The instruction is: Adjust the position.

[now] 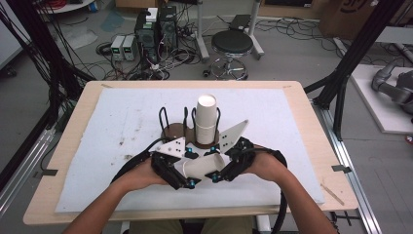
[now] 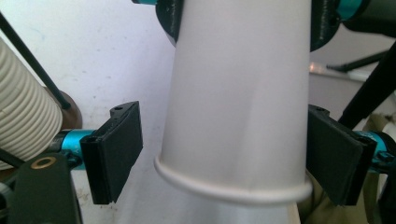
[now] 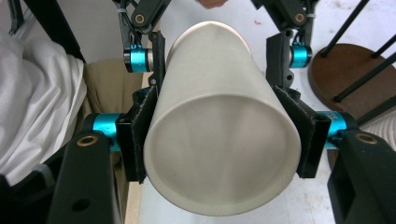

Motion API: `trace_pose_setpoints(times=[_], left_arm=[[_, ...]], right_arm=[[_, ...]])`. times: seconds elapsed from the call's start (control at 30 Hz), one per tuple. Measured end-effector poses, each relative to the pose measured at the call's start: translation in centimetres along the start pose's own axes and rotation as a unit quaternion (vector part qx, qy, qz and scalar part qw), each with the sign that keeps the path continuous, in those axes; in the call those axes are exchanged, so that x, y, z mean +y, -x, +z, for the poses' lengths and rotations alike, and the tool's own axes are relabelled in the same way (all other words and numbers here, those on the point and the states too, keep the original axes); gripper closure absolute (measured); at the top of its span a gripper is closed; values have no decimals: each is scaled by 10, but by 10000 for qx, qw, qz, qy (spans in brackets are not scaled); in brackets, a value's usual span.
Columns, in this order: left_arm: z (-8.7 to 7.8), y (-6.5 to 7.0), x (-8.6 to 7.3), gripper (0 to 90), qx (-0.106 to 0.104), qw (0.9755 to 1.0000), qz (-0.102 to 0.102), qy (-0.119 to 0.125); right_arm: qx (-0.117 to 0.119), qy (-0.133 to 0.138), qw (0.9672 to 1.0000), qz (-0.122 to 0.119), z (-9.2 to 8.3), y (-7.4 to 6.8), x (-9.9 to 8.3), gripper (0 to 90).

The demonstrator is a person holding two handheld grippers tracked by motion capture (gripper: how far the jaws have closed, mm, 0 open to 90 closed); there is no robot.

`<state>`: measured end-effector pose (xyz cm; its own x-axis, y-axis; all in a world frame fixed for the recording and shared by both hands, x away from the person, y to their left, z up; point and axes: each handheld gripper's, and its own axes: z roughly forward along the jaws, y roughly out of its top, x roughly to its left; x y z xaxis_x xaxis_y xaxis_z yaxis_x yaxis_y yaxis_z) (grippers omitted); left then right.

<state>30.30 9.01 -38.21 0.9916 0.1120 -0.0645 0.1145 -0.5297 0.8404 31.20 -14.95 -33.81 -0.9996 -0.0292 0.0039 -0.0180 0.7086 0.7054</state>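
A white paper cup (image 1: pixel 199 165) lies on its side, held up between both grippers near the table's front middle. My right gripper (image 3: pixel 219 140) is shut on it, both pads pressed to its sides, and one round end of the cup (image 3: pixel 222 154) faces the camera. My left gripper (image 2: pixel 224 154) stands open around the cup (image 2: pixel 238 93) close to its rolled rim. Its left pad (image 2: pixel 116 149) is clear of the wall and the other pad sits at the cup's edge. In the high view the left gripper (image 1: pixel 182 170) and right gripper (image 1: pixel 221 168) meet tip to tip.
Just behind the grippers stands a black wire cup holder with brown bases (image 1: pixel 173 130); a stack of white cups (image 1: pixel 207 114) fills its right slot. A white foam mat (image 1: pixel 122 122) covers the wooden table. On the floor beyond are a stool (image 1: pixel 232 44) and computer boxes (image 1: pixel 156 29).
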Motion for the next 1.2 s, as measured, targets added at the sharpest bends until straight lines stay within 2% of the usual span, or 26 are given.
trace_pose_setpoints(times=[0.03, 0.2, 0.37, 0.4, 0.47, 0.6, 0.83, 1.1, 1.2], left_arm=[[-2, 0, -3, 176, 22, 9999, -43, 121], [-6, 0, -15, 176, 113, 9990, -186, 395], [-11, 1, -29, 176, 213, 9956, -381, 833], [-12, 1, -32, 176, 241, 9946, -397, 932], [-14, 1, -37, 176, 363, 9910, -496, 1191], [-19, 4, -42, 176, 364, 9844, -511, 1646], [-17, 10, -44, 176, 335, 9798, -463, 1915], [-16, 11, -43, 167, 317, 9737, -445, 2214], [-13, 11, -41, 167, 263, 9729, -419, 2260]], right_arm=[[-15, 26, 10000, 45, -1, 0, -1, 361], [-54, 226, 9994, 254, -7, 4, -10, 361], [-132, 557, 9972, 479, -12, 3, -22, 361], [-156, 644, 9966, 488, -13, 3, -24, 361], [-214, 896, 9941, 573, -16, 1, -30, 361], [-318, 1232, 9899, 631, -17, -3, -39, 361], [-376, 1694, 9823, 707, -14, -9, -53, 361], [-314, 2205, 9715, 810, -10, -12, -65, 361], [-266, 2293, 9693, 841, -6, -12, -68, 361]])
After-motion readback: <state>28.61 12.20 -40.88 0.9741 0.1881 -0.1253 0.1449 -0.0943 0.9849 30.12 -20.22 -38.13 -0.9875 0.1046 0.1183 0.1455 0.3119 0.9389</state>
